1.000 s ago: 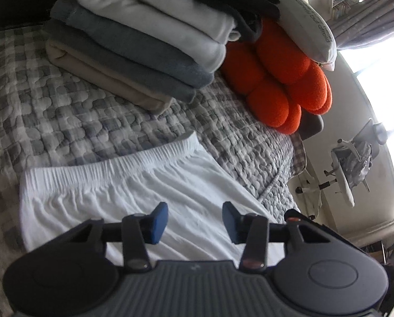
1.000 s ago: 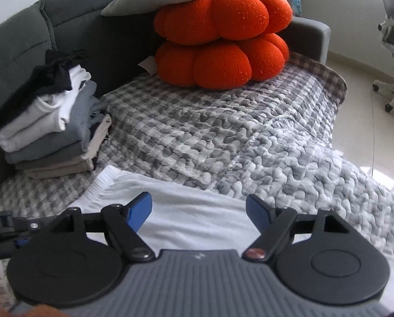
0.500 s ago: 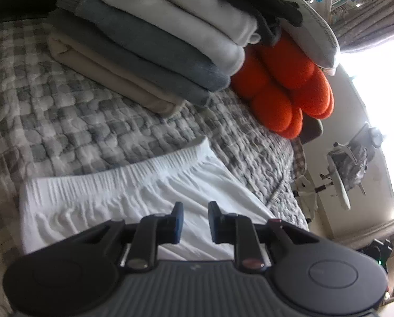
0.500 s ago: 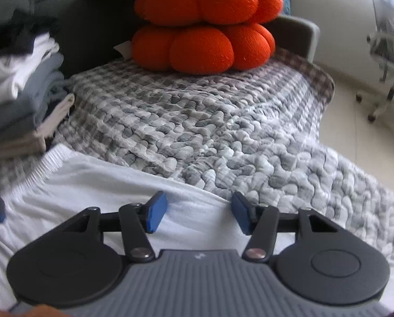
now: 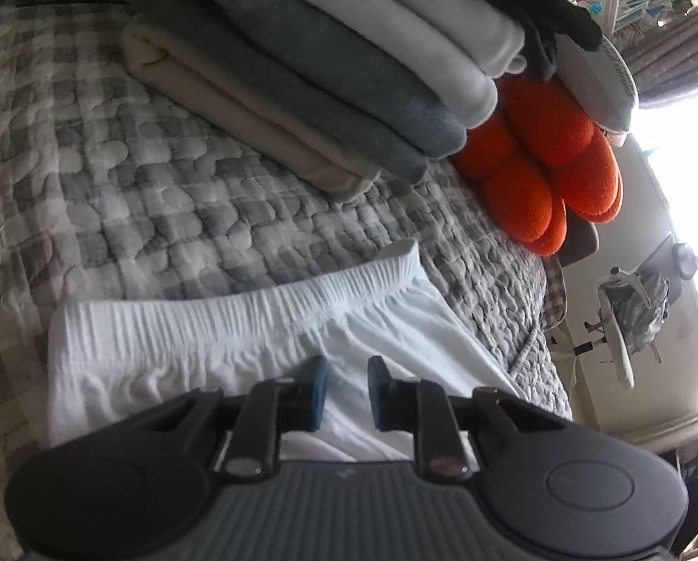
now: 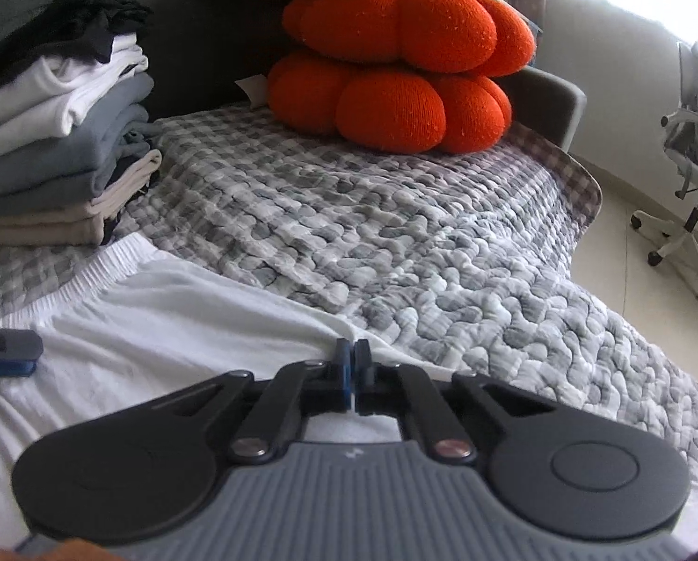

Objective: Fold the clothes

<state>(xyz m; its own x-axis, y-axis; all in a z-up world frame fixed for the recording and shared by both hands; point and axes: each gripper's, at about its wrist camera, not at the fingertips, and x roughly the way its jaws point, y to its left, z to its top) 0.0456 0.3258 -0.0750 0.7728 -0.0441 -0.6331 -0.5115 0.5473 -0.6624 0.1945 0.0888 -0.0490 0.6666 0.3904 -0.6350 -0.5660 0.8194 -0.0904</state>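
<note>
A white garment [image 5: 236, 341] with a ribbed elastic waistband lies flat on the checked quilt [image 5: 115, 177]; the right wrist view shows its cloth [image 6: 162, 318] too. My left gripper [image 5: 347, 390] rests low on the garment just below the waistband, its jaws narrowed to a small gap with white cloth between the blue pads. One left finger [image 6: 5, 355] shows at the left edge of the right wrist view, lying on the cloth. My right gripper [image 6: 350, 364] is shut on the garment's far side edge, and the cloth puckers up toward its tips.
A stack of folded clothes [image 5: 349, 61] [image 6: 54, 140] stands on the quilt close behind the waistband. Orange pumpkin cushions [image 6: 396, 75] under a pale pillow fill the sofa's far end. An office chair [image 6: 690, 187] stands on the floor beyond the quilt's edge.
Both grippers sank onto the white garment. The left jaws narrowed onto the cloth near the waistband. The right jaws went from wide to fully together at the garment's side edge.
</note>
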